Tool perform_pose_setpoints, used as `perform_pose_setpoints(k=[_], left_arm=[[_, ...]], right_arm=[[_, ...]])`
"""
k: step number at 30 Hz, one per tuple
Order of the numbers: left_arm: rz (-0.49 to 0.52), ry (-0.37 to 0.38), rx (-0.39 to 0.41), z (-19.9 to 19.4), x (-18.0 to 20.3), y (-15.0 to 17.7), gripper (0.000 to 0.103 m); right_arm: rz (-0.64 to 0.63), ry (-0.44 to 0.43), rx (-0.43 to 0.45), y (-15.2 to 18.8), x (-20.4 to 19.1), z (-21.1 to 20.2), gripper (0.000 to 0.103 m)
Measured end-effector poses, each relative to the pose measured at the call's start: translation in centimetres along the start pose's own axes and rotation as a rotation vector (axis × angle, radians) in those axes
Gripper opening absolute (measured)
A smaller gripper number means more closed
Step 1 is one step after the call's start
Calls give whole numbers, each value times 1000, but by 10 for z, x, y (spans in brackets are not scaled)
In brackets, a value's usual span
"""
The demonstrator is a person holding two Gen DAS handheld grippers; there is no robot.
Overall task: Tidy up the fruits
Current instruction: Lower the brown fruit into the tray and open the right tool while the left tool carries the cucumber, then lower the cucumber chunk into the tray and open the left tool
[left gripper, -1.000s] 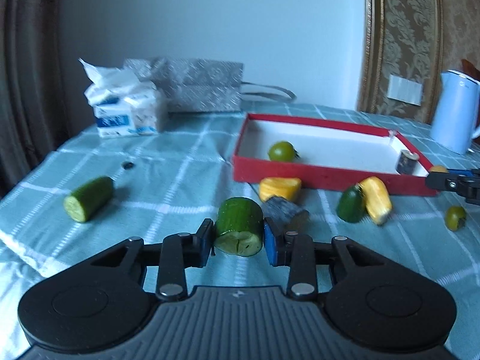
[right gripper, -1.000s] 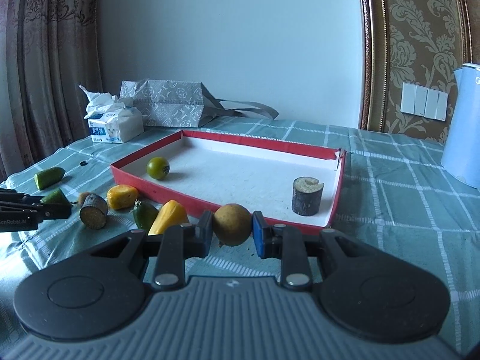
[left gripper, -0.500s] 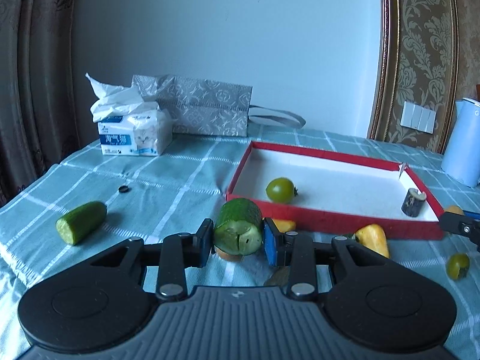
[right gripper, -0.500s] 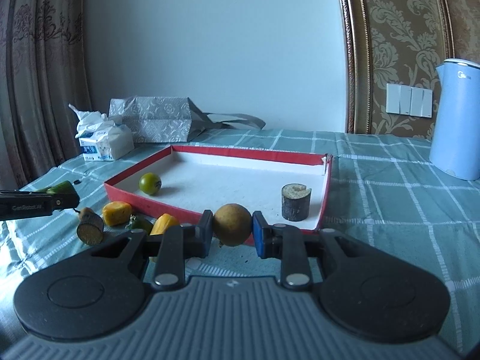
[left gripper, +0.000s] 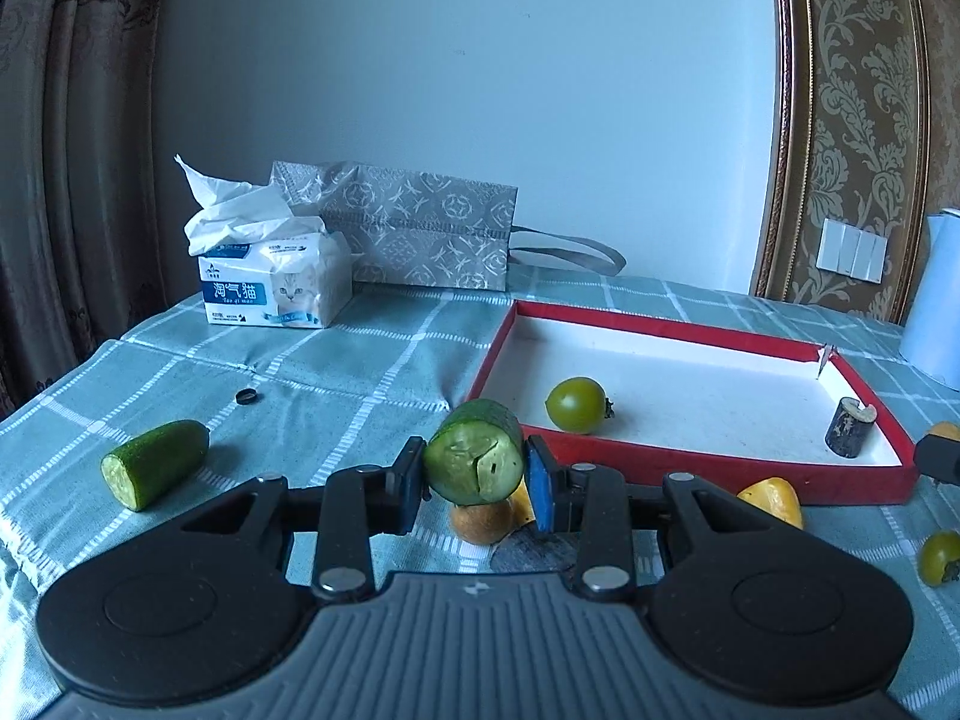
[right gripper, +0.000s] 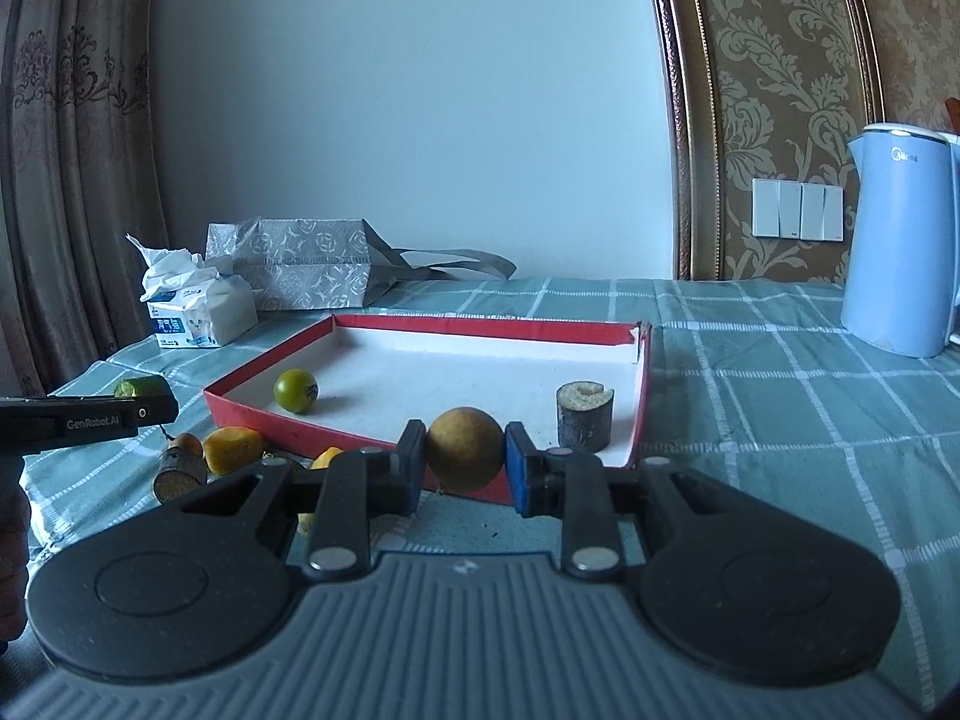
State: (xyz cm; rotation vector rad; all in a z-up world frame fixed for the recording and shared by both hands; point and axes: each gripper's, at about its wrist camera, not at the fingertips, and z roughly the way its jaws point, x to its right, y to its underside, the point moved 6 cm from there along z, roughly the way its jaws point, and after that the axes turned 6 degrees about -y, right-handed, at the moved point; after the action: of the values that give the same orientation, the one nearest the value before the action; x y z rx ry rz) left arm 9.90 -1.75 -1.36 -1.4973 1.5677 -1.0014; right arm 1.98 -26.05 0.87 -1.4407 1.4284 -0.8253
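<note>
My left gripper is shut on a cucumber piece and holds it above the cloth, just before the red tray. My right gripper is shut on a round brown fruit, held at the near rim of the tray. In the tray lie a green tomato and a dark stem stub; both show in the right wrist view too, the tomato and the stub. A second cucumber piece lies on the cloth at left.
Yellow pieces, a brown stub and a small green tomato lie in front of the tray. A tissue pack and grey bag stand at the back. A blue kettle stands far right.
Both grippers have risen with their loads and come level. The left one has moved toward the tray's near left corner; the right one has lifted at the tray's near rim.
</note>
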Motion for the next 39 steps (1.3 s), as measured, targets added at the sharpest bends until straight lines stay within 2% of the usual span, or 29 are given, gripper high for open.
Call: perform_pose_setpoints(k=[5,11,17,23,24,26,33,34,35,37,39], left_arm=[[-13,8,4,-1,-2,0,34],[-27,13,6,0,-4,1,34],[-33,21,5,0,-5,1,34],[-35,24,-1,1,-5,2,34],[-35,24,-1,1,-5,2,34],[-36,20,-1,2,-5,2,34],[-40,8,-1,2,-7,3,34],[-43,7,0,2,-7,3,34],[-43,3,1,1,-7,3,34],[-41,-5,0,2,-8,3,34],[-41,-12,4,1,-9,3,34]], right_arm=[[-22,19,4,-12,-2,12,26],[-17,61,-34,-33,15,54,26],[11,115,-90,-32,38,96,26],[31,134,-115,-28,45,115,28],[27,133,-110,-29,44,114,31],[12,152,-86,-33,42,111,48],[46,127,16,-43,36,70,49],[52,122,38,-43,36,60,53],[60,117,61,-42,35,48,62],[63,124,110,-36,36,25,70],[51,141,143,-27,38,4,71]])
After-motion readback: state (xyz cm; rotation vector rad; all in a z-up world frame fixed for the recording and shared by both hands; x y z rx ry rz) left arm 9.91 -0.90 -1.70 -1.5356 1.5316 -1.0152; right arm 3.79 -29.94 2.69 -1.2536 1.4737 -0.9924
